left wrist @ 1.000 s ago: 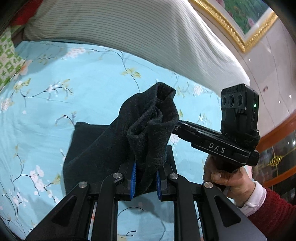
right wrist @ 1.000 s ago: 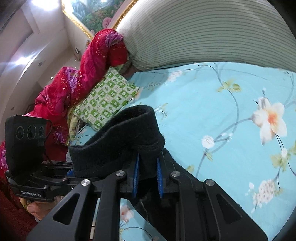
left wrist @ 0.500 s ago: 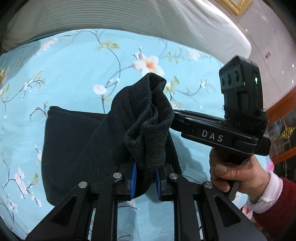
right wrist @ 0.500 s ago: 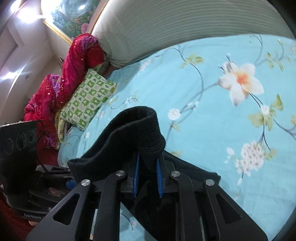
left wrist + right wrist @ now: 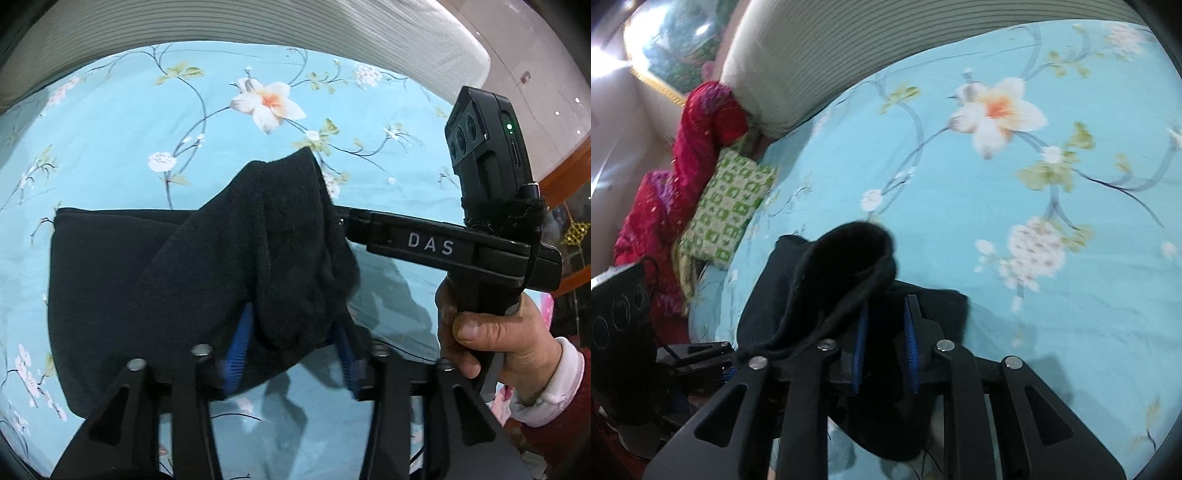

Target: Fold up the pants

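The black pants [image 5: 122,280] lie folded on the blue floral bedsheet [image 5: 110,122], with one end bunched up over the lower layer. My left gripper [image 5: 291,350] has its jaws spread apart, and the bunched cloth still sits loosely between the blue pads [image 5: 236,350]. My right gripper [image 5: 884,345] also has its jaws apart, with the pants' thick edge [image 5: 846,258] draped over its left finger. The right gripper's body [image 5: 424,245] shows in the left wrist view, held by a hand.
A striped grey-white bolster [image 5: 221,26] runs along the far edge of the bed. A green patterned pillow [image 5: 727,206] and red cloth [image 5: 698,125] lie at the left end. A wall and wooden trim [image 5: 569,162] stand at the right.
Both grippers have carried the pants end forward and down over the lower layer, and both have opened their jaws; half a second ago both were clamped on the cloth.
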Demonstrator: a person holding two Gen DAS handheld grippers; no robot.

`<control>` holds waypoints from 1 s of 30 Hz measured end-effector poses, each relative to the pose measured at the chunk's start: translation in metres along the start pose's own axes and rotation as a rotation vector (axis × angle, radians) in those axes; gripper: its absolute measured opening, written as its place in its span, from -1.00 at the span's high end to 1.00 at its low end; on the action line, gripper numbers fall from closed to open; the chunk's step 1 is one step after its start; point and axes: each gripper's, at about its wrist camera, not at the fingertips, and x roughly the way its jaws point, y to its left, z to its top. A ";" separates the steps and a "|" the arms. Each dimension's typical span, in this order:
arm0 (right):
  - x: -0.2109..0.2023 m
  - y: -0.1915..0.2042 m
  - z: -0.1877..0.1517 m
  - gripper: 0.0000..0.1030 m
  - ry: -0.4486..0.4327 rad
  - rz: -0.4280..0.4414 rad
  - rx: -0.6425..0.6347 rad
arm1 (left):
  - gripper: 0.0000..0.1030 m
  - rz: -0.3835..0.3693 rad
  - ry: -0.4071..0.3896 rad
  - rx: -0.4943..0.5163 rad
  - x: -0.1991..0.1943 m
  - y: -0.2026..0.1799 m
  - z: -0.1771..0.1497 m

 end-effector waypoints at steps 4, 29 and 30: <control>-0.018 -0.009 -0.008 0.08 -0.031 -0.059 0.066 | -0.05 -0.011 0.004 0.003 -0.001 -0.003 -0.003; -0.046 0.056 -0.012 -0.56 -0.128 -0.177 0.052 | -0.36 0.005 -0.089 -0.162 -0.060 0.075 -0.014; -0.044 0.058 -0.013 -0.56 -0.124 -0.183 0.050 | -0.36 0.008 -0.090 -0.180 -0.062 0.082 -0.015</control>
